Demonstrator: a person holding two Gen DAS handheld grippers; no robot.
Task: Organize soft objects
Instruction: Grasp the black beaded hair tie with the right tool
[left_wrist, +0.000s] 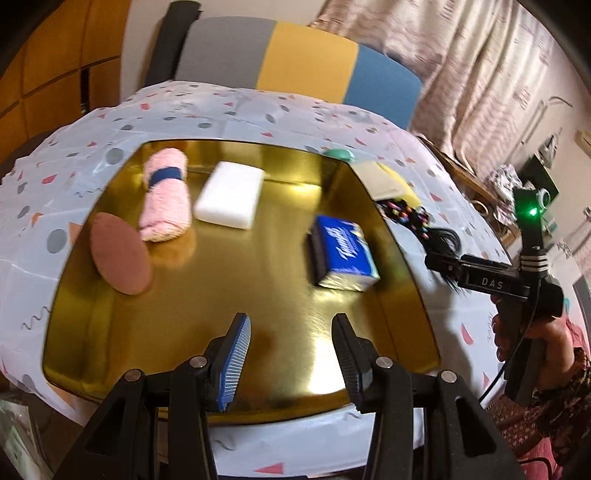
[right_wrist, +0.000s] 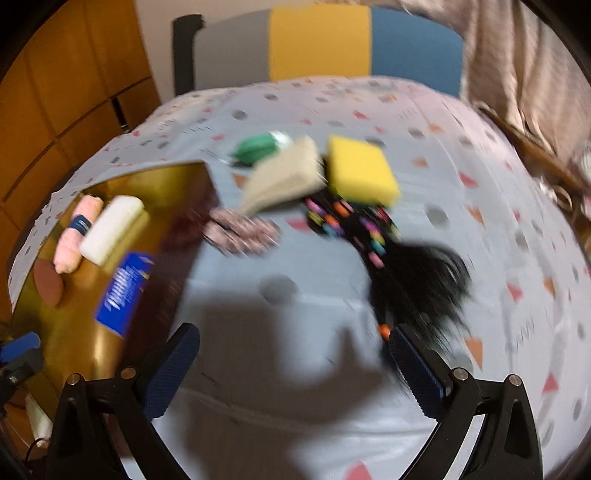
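A gold tray (left_wrist: 110, 317) on the patterned table holds a rolled pink towel (left_wrist: 166, 195), a white sponge (left_wrist: 231, 194), a brown round pad (left_wrist: 118, 254) and a blue tissue pack (left_wrist: 345, 253). My left gripper (left_wrist: 291, 354) is open and empty above the tray's near edge. My right gripper (right_wrist: 295, 365) is open and empty over the cloth, right of the tray (right_wrist: 173, 181). Beyond it lie a yellow sponge (right_wrist: 360, 173), a beige pad (right_wrist: 284, 179), a green object (right_wrist: 256, 147), a pink patterned piece (right_wrist: 240, 230) and a black beaded tassel (right_wrist: 406, 269). The right wrist view is blurred.
A chair (left_wrist: 295, 62) with grey, yellow and blue back stands behind the table. Curtains (left_wrist: 461, 74) hang at the right. A wooden cabinet (right_wrist: 55, 92) is at the left. The right gripper's body (left_wrist: 491, 282) and the hand on it show at the right of the left wrist view.
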